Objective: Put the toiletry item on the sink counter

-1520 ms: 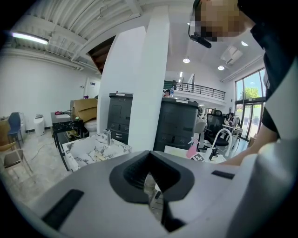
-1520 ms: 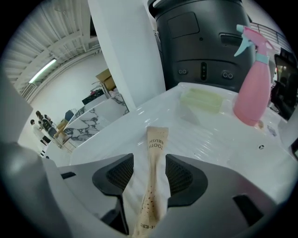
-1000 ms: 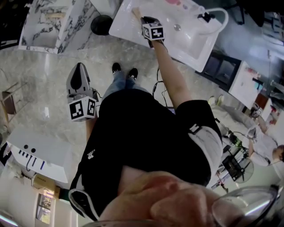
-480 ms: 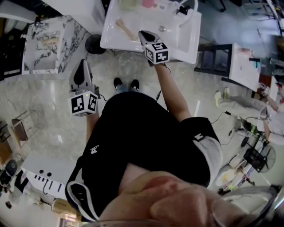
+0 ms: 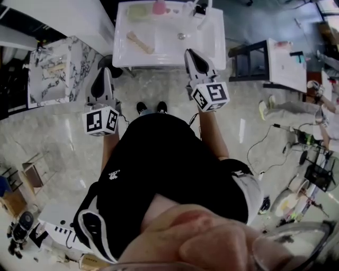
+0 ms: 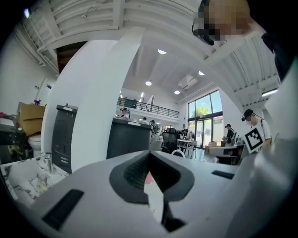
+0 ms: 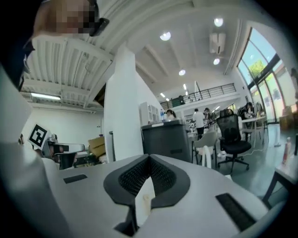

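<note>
- Fingers (image 6: pixel 128 174) of the left gripper (image 6: pixel 149 157) are pressing flat against each other with nothing between them, and the right gripper (image 7: pixel 149 160) is likewise closing its dark ribbed pads on empty air.
- Lying at a slant in the upper centre of the head view, the pale beige, elongated toiletry item (image 5: pixel 139 42) is resting on the white sink counter (image 5: pixel 123 53), on the flat part left of the basin and apart from both grippers.
- Set into that counter, the rectangular white basin (image 5: pixel 198 39) is showing a small round metal drain (image 5: pixel 181 36), with a dark faucet (image 5: pixel 200 8) standing at its rear edge.
- Along the counter's back edge, a flat green object (image 5: pixel 136 11) and a small pink object (image 5: pixel 159 7) are sitting side by side.
- At this size the toiletry item is reading only as a light stick shape; what kind of item it is cannot be told.
- Both gripper views are pointing up at ceiling lights and an office space, so neither is showing the counter or the item.
- Filling the middle of the head view, the person's black top (image 5: pixel 159 174) is covering the floor below, and a blurred skin-toned shape (image 5: pixel 196 238) is blocking the bottom edge.
</note>
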{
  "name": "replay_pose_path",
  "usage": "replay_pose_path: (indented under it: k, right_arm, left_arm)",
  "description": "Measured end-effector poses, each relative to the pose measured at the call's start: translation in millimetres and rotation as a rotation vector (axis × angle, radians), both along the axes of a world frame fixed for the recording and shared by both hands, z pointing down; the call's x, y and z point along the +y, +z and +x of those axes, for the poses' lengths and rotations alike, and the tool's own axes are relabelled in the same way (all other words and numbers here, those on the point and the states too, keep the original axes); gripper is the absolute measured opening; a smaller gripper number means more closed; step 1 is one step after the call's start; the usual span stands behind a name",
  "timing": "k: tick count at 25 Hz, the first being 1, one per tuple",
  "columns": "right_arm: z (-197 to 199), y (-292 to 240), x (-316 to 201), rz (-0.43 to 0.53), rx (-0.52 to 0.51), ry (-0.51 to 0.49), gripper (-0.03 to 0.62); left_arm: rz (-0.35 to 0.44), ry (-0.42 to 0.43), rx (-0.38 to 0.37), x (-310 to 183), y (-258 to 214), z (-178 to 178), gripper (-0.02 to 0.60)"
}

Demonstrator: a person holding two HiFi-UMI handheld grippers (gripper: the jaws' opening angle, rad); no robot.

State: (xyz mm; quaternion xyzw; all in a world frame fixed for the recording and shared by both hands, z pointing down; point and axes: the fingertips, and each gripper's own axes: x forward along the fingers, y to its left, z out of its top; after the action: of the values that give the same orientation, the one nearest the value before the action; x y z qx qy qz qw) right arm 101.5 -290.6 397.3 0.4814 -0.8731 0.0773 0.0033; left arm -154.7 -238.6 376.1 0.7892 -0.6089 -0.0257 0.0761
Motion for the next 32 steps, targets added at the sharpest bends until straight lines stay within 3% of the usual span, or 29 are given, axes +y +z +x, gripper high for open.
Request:
replay_pose_path:
  k: [5, 12, 18, 32]
  right_arm:
    - [41.0, -46.0, 33.3, 0.122, 0.025, 0.152, 0.028]
    - [72.0, -45.9, 62.4, 0.172, 0.026, 0.312, 0.026]
    - [72.9, -43.1, 69.1, 0.196, 0.038, 0.351, 0.025]
    - [60.3, -49.2, 77.5, 0.200, 0.032, 0.330, 0.025]
  left_arm:
    - [0.020, 0.038, -0.001, 0.4, -10.1, 13.6, 0.006]
    - [0.018, 0.020, -0.008, 11.1, -8.8, 17.4, 0.006]
    - [0.027, 0.037, -0.024, 15.3, -5.7, 9.8, 0.006]
    - [0.057, 0.040, -0.045, 25.9, -22.1, 4.9, 0.006]
